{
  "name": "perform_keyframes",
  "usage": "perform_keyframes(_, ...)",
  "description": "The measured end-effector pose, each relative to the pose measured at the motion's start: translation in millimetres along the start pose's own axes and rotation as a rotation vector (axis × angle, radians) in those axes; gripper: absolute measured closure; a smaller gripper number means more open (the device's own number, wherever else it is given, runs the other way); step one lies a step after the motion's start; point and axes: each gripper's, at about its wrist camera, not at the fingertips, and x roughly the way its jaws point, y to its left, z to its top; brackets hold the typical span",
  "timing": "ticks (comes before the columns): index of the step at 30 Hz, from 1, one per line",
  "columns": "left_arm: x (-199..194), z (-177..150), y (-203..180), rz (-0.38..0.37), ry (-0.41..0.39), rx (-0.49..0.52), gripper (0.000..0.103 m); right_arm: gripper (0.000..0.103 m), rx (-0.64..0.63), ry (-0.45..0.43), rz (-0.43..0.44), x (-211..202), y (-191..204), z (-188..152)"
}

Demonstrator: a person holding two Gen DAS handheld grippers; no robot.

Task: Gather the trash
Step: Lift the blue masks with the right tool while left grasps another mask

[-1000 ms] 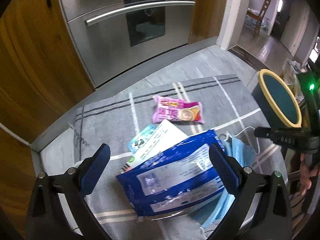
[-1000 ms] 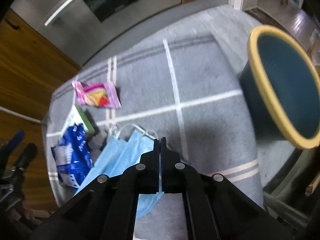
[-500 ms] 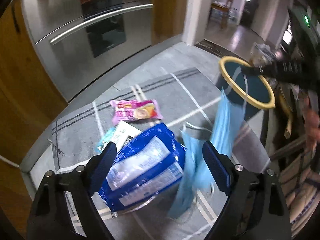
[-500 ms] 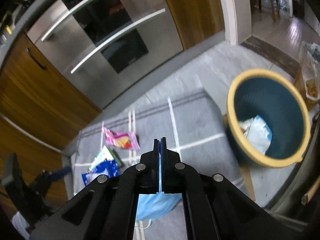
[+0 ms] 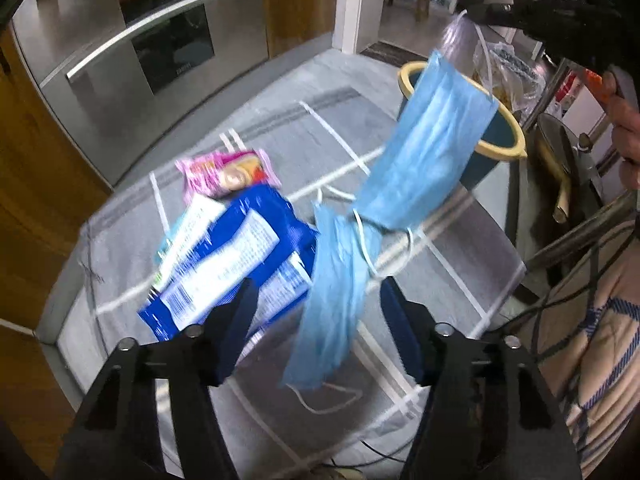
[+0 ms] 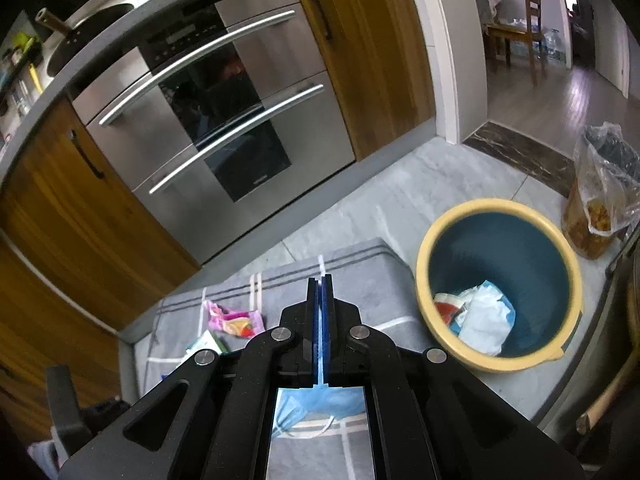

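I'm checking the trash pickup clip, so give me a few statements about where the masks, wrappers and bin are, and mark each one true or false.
1. The right gripper is shut on a blue face mask. True.
2. The bin is empty. False: it already holds some crumpled trash.
3. The pink wrapper lies on the gray mat. True.
4. The left gripper is clamped on the blue packet. False: its jaws are apart and have just been closing, with a second hanging mask between them, not pressed.
5. The bin has a red rim. False: the rim is yellow.

Blue packet (image 5: 228, 268) motion-blurred, its print unreadable.
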Motion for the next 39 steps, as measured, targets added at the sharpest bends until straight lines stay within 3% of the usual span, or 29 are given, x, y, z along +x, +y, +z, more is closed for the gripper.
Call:
perform_keyframes(6,12,-17,-9,0.015,0.082,0.046,0.053,0.101,0.013,0.033,0.013,12,0,-4)
perform_keyframes(11,18,-23,5,-0.002,0.127,-0.012,0.072,0.101,0.012,0.043,0.017,15,2,-7)
perform_keyframes(15,21,-23,3,-0.014,0.140,-0.010,0.079,0.101,0.030,0.048,0.013,14,-3,-9)
perform_keyframes(24,39,-24,10,0.010,0.212,-0.040,0.080,0.101,0.012,0.053,-0.009,16,0,-11)
perform_keyframes(25,39,-23,10,-0.001,0.210,-0.044,0.090,0.101,0.010,0.052,-0.010,16,0,-11)
perform_keyframes(26,38,-23,9,-0.016,0.205,-0.046,0.102,0.101,0.009,0.051,-0.010,15,1,-11)
perform_keyframes(29,28,-18,3,-0.039,0.157,-0.026,0.102,0.101,0.006,0.037,-0.020,12,0,-11)
perform_keyframes(34,-5,-2,-19,-0.064,0.009,0.044,0.102,0.101,0.037,-0.007,-0.034,2,-9,-6)
perform_keyframes(39,-30,24,-31,-0.104,-0.083,0.041,0.102,0.101,0.084,-0.080,-0.059,-11,-19,3)
